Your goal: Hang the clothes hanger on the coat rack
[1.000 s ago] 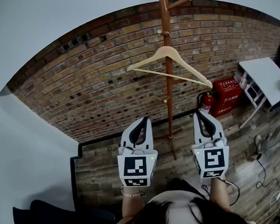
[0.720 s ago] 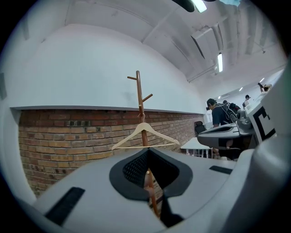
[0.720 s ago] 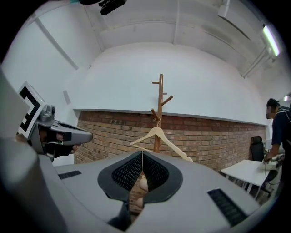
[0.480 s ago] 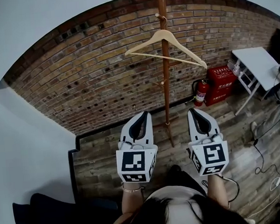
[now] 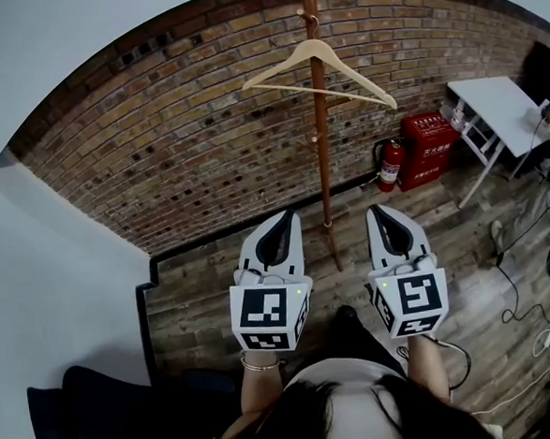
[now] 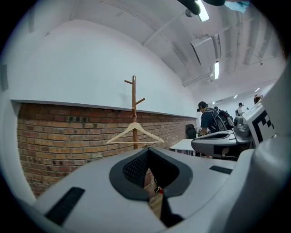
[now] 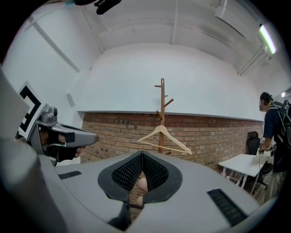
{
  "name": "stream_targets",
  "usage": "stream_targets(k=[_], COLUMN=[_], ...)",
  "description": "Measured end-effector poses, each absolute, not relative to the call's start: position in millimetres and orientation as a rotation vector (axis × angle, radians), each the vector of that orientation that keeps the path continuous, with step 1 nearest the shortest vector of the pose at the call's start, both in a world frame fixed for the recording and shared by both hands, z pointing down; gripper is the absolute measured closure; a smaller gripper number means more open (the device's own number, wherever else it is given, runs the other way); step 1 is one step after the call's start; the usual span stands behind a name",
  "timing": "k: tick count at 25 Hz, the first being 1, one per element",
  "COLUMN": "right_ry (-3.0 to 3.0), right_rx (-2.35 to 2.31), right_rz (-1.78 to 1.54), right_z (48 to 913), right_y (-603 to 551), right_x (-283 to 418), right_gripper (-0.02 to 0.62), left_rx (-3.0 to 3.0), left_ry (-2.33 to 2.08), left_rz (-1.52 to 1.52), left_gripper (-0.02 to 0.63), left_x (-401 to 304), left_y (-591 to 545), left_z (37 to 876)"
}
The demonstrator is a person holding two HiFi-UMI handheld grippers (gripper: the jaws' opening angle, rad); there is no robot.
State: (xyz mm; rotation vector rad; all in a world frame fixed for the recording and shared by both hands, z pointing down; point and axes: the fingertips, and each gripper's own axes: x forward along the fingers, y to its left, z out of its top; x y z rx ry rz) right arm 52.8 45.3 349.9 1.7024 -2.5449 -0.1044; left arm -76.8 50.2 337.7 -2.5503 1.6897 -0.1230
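Note:
A pale wooden clothes hanger (image 5: 317,68) hangs by its hook from a peg of the brown wooden coat rack (image 5: 322,154), in front of the brick wall. Both gripper views show the hanger (image 6: 135,134) (image 7: 163,136) on the rack (image 6: 133,98) (image 7: 162,102) well ahead, with nothing touching it. My left gripper (image 5: 284,216) and right gripper (image 5: 376,211) point level toward the rack, one on each side of its pole and some way short of it. The jaws of both meet at the tips (image 6: 148,148) (image 7: 142,153) with nothing between them.
A red fire extinguisher (image 5: 391,166) and a red box (image 5: 427,149) stand against the wall to the rack's right. A white table (image 5: 493,114) is further right, with cables (image 5: 531,323) on the wooden floor. A person (image 7: 274,132) stands at the right. A dark seat (image 5: 101,414) is at lower left.
Both grippers have drawn back from the coat rack together, and the rack and hanger now sit farther off. The hanger stays on its peg. Both grippers stay shut.

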Motion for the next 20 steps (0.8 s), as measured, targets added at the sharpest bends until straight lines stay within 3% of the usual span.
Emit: stream_targets(k=[20], right_ry=[-2.548], right_rx=[1.717], right_rz=[-0.121], right_z=[350], right_y=[75], right_x=[77], right_gripper=[0.558], left_rx=[-2.547], left_ry=[1.657], left_rz=[-0.153], left_gripper=[0.595], left_x=[-55], left_y=[71], left_z=[341])
